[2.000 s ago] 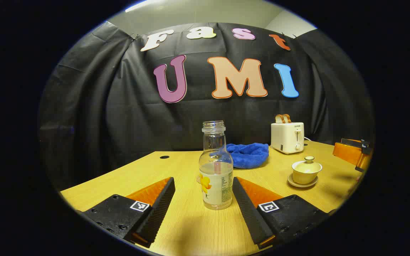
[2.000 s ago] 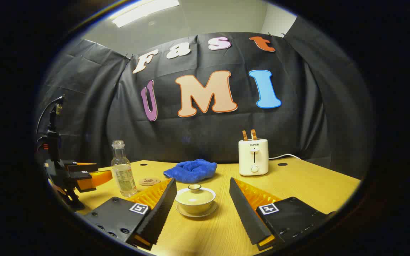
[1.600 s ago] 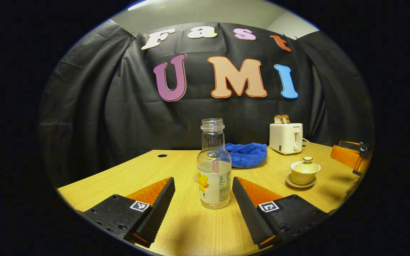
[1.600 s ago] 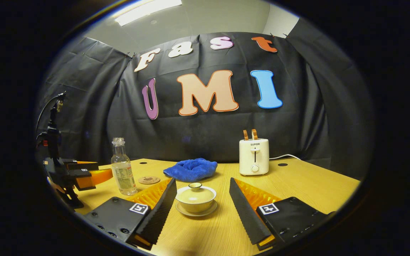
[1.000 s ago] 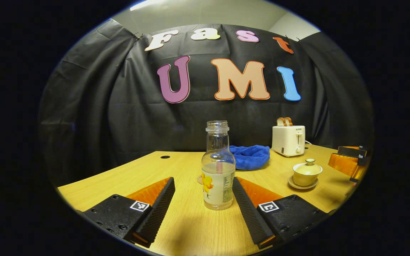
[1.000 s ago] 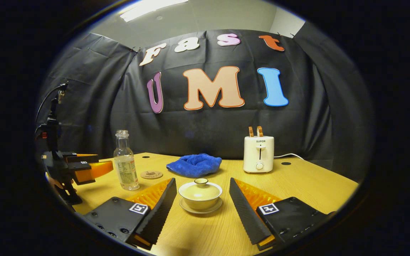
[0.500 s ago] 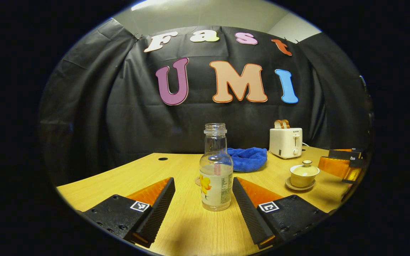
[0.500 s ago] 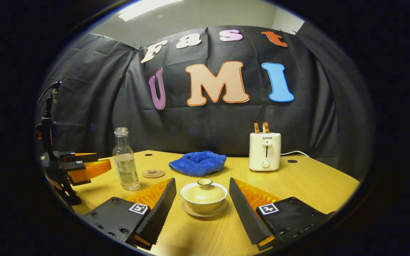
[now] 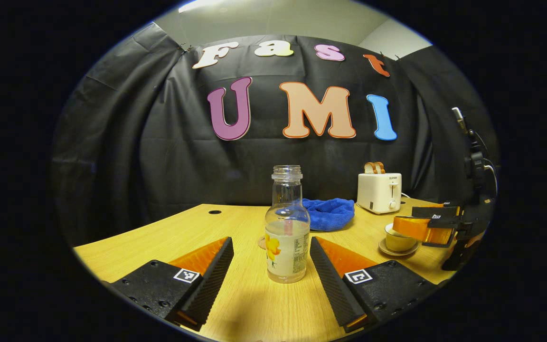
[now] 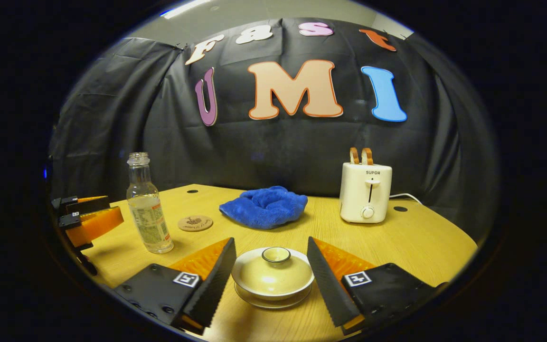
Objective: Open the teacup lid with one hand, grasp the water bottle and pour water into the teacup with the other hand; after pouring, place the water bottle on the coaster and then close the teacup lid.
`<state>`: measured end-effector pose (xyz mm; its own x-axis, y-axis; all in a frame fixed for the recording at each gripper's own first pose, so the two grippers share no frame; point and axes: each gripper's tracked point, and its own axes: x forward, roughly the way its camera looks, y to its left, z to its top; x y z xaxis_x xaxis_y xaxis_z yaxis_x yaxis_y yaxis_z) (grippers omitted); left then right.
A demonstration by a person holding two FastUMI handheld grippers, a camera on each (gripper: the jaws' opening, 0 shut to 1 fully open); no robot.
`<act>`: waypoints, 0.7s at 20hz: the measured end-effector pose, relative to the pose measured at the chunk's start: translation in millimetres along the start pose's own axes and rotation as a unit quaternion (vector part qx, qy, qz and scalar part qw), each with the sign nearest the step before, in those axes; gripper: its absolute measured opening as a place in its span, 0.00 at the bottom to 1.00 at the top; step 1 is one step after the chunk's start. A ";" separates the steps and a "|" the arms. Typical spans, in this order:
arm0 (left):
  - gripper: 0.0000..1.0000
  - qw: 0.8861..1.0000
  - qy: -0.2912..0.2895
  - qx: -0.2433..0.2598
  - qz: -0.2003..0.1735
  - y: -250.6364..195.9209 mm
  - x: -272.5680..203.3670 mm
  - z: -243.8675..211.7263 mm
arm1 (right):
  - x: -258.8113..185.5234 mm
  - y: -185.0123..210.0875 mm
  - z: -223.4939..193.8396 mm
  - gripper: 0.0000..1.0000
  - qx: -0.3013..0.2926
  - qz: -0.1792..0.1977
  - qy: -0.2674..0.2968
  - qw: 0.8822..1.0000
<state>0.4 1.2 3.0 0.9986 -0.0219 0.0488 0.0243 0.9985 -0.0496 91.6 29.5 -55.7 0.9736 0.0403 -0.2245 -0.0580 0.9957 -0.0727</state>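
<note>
A clear, uncapped water bottle [image 9: 287,228] with a little water stands upright on the wooden table [image 9: 197,228]. My left gripper [image 9: 271,243] is open, one finger on each side of the bottle's base, not touching it. The cream teacup [image 10: 273,278] sits on its saucer with the lid [image 10: 276,266] on. My right gripper [image 10: 270,254] is open, its fingers flanking the cup close to the rim. In the left gripper view the right gripper [image 9: 425,227] covers the top of the teacup [image 9: 397,241]. The round coaster [image 10: 195,223] lies just beyond the bottle [image 10: 147,204]. The left gripper [image 10: 88,221] stands at the far left.
A crumpled blue cloth [image 10: 265,206] lies behind the cup, mid-table. A white toaster [image 10: 365,192] with two slices of bread stands at the back right, its cord trailing right. Cable holes [image 10: 400,208] dot the table's back edge.
My right gripper has moved forward and down until its open fingers flank the teacup. My left gripper has stayed open around the bottle with only slight drift.
</note>
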 end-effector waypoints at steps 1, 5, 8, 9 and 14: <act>0.95 1.000 0.000 0.000 0.000 0.1 -1.0 -0.4 | 1.5 -1.4 -2.0 0.71 0.001 -0.002 0.006 1.000; 0.95 1.000 0.001 0.000 0.000 -0.2 -1.0 -0.8 | 3.3 -5.6 0.1 0.45 -0.003 -0.011 0.002 1.000; 0.95 1.000 0.001 0.000 -0.002 -1.6 0.2 -0.6 | 4.5 -5.7 -0.5 0.34 -0.009 -0.015 0.002 1.000; 0.95 1.000 0.000 0.001 -0.004 -2.1 0.2 -0.2 | 6.0 -5.7 0.2 0.32 -0.009 -0.013 0.002 1.000; 0.95 1.000 0.005 0.001 -0.015 -2.6 11.8 -2.7 | -1.2 -3.9 10.3 0.31 -0.003 -0.002 -0.032 0.999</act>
<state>12.3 -1.8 1.1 0.9978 -0.0521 0.0405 0.0540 0.9975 -0.0466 93.0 26.5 -45.1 0.9858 0.0421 -0.1624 -0.0555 0.9953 -0.0788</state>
